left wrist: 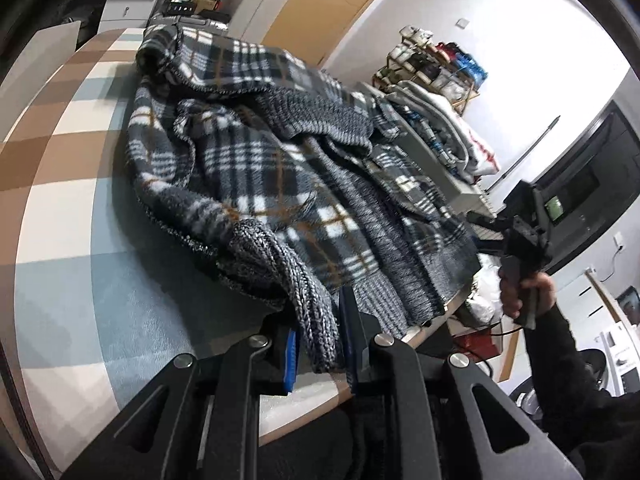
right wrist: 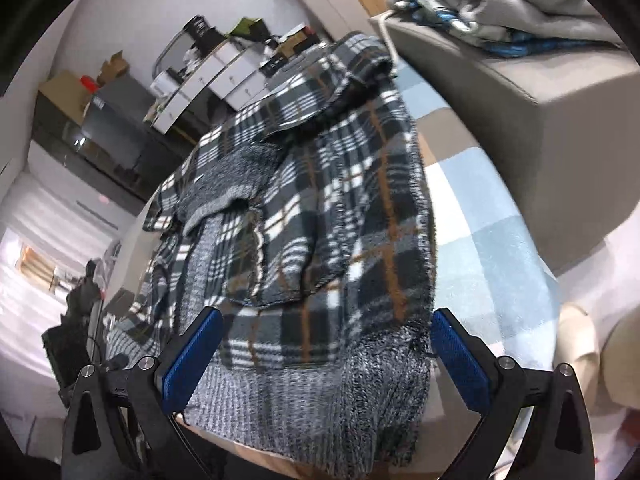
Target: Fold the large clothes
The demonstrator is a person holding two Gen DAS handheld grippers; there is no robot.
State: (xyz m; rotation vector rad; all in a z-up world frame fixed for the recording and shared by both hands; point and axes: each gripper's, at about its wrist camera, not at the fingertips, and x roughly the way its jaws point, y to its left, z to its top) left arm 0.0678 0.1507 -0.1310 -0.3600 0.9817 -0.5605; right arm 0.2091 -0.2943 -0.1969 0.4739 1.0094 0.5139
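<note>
The big grey, white and brown checked fleece jacket with grey knitted edges [left wrist: 256,168] lies spread in a rumpled heap on my table with the soft blue, cream and tan squared cover [left wrist: 60,240], and its bottom hem hangs a little over the near edge. My left gripper [left wrist: 318,344] has its fingers squeezed narrow on a grey knitted cuff [left wrist: 296,292] at the near corner. My right gripper [right wrist: 326,356] has its fingers spread wide, one on each side of the knitted hem [right wrist: 304,400], with nothing pinched yet. I think this jacket is thick, soft and floppy, and a bit heavy. It will sag and bunch if I lift it by one spot. I would grab the firm knitted hem or cuffs, because the fluffy part could slip.
</note>
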